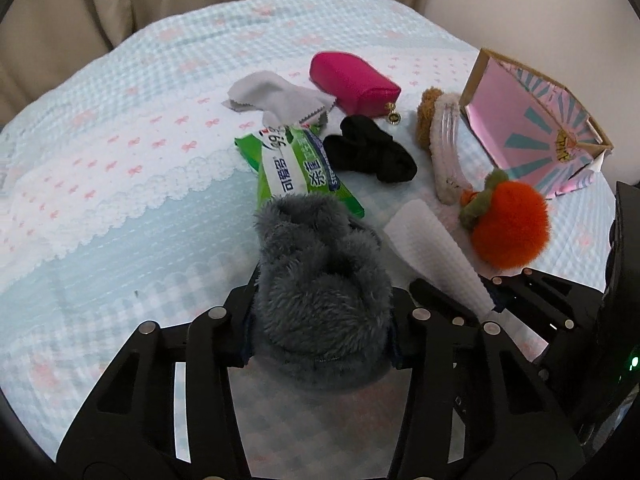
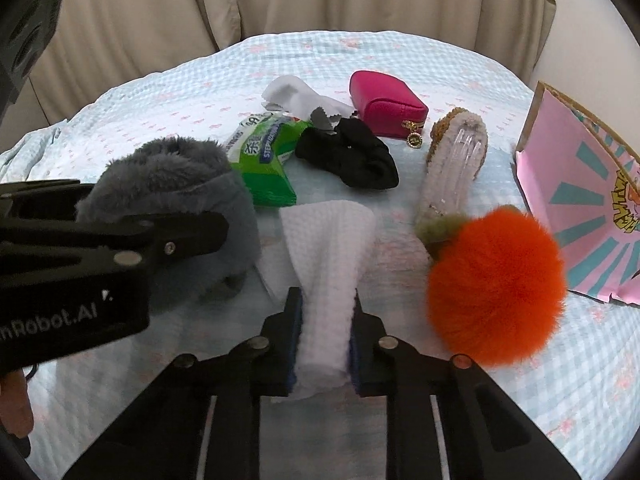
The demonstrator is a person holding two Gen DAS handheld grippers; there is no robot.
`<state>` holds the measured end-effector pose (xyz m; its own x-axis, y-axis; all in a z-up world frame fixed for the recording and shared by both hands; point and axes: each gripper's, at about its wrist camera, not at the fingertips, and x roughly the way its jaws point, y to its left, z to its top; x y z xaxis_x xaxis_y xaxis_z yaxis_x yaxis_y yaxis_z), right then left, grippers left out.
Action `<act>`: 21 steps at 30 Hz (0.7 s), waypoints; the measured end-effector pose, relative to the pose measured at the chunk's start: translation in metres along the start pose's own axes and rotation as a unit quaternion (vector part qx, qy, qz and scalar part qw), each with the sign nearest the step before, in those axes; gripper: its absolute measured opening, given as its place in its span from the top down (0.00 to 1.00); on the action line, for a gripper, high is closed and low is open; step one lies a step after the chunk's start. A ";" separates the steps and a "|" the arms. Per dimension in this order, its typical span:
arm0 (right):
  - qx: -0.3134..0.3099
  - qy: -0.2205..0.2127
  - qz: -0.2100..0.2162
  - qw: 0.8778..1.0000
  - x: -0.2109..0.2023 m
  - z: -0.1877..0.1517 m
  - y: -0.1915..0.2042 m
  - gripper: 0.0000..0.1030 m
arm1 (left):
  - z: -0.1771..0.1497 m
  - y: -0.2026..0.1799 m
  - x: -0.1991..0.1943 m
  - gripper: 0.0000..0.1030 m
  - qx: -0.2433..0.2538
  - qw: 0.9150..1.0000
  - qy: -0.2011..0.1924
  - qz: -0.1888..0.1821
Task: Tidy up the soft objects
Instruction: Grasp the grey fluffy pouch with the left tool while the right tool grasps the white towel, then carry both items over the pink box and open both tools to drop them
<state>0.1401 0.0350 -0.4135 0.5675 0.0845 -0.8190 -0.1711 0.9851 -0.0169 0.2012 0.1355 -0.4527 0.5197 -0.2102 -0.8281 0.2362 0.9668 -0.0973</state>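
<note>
Grey fluffy slipper is pinched by the left hand-held gripper, angled down at the bed; beside it the right hand-held gripper clamps one white waffle cloth. One orange pompom lies near.

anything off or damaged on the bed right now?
The pink box lies tipped open with a torn-looking lower edge. The green wipes pack is crumpled, a grey cloth overlapping its top. Otherwise just loose clutter; left gripper pinches the grey furry item, right gripper the white towel.
</note>
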 end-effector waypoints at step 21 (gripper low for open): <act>0.057 -0.051 -0.013 0.997 -0.169 0.060 -0.016 0.84 | 0.073 -0.021 -0.173 0.58 -0.034 0.997 -0.067 0.028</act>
<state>0.0947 0.0141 -0.2403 0.6504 0.0679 -0.7565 -0.0654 0.9973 0.0334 0.1660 0.1412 -0.2668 0.6366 -0.1682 -0.7526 0.1498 0.9843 -0.0933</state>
